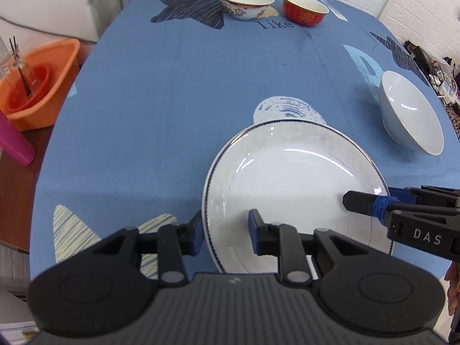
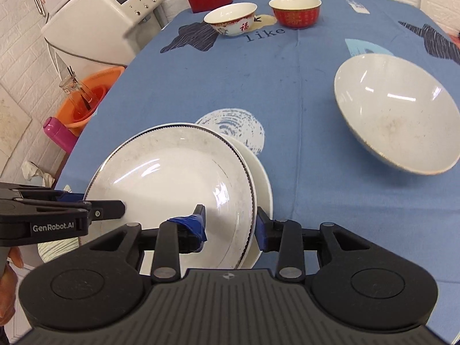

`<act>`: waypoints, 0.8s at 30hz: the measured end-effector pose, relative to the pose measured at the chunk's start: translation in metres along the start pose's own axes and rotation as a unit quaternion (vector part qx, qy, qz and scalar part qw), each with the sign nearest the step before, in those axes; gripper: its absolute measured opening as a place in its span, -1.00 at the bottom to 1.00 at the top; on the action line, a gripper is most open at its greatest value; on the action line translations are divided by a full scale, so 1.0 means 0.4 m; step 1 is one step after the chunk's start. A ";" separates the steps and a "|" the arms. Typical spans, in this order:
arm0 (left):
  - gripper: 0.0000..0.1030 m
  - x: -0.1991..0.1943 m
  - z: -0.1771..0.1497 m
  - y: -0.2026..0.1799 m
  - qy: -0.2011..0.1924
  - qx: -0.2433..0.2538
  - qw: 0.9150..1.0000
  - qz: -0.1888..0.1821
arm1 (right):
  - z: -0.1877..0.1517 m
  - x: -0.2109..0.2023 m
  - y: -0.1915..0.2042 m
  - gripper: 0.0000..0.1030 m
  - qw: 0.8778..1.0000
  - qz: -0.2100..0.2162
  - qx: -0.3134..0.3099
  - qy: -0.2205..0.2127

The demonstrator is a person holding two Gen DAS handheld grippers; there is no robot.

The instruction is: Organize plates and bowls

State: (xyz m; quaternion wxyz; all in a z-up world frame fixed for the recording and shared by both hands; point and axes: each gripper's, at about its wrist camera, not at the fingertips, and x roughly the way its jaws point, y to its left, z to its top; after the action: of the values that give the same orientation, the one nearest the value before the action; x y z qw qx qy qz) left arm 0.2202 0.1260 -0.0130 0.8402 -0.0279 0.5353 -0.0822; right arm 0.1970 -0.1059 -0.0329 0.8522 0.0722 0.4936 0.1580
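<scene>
Seen from my left wrist camera, a blue patterned tablecloth [image 1: 172,100] is covering the table. A round white ceramic plate with a dark beaded rim [image 1: 287,178] is lying at 5 o'clock, close to me. The right wrist camera is showing it resting on a plain white plate [image 2: 263,178], whose edge is peeking out at the upper plate's 3 o'clock side.

My left tongs [image 1: 225,227] are straddling the beaded plate's rim at its 8 o'clock edge, one finger outside the rim and one over the plate's inside. My right tongs [image 2: 231,224] are straddling the rim at the 4 o'clock edge in the same way. For either pair, I cannot tell whether the pads are pressing the rim or just bracketing it.

A wide pale grey bowl [image 1: 411,112] is sitting at 2 o'clock, well apart from the plates. At 12 o'clock, a white floral bowl [image 1: 245,3] and a red bowl with a cream inside [image 1: 304,8] are standing just beside each other. An orange plastic basin [image 1: 43,86] is sitting off the table at 9 o'clock.
</scene>
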 end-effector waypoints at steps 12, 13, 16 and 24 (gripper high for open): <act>-0.02 -0.042 0.007 -0.003 -0.059 0.028 0.998 0.008 | 0.004 -0.031 -0.027 -0.61 0.999 0.024 0.023 -0.017; -0.02 -0.053 0.010 -0.003 -0.064 0.030 0.997 0.009 | 0.006 -0.041 -0.027 -0.61 0.999 0.020 0.021 -0.024; 0.04 -0.085 0.018 -0.004 -0.079 0.033 0.996 0.007 | 0.015 -0.059 -0.026 -0.60 0.999 -0.002 0.008 -0.038; 0.05 -0.102 0.001 -0.051 -0.092 0.052 0.994 -0.008 | 0.030 -0.098 -0.021 -0.60 0.998 0.022 -0.001 -0.066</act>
State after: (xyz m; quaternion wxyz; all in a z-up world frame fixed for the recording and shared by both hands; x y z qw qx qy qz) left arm 0.2015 0.1126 0.0264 0.8856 0.0039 0.4504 -0.1137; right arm 0.1909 -0.1267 0.0031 0.8794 0.0923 0.4343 0.1720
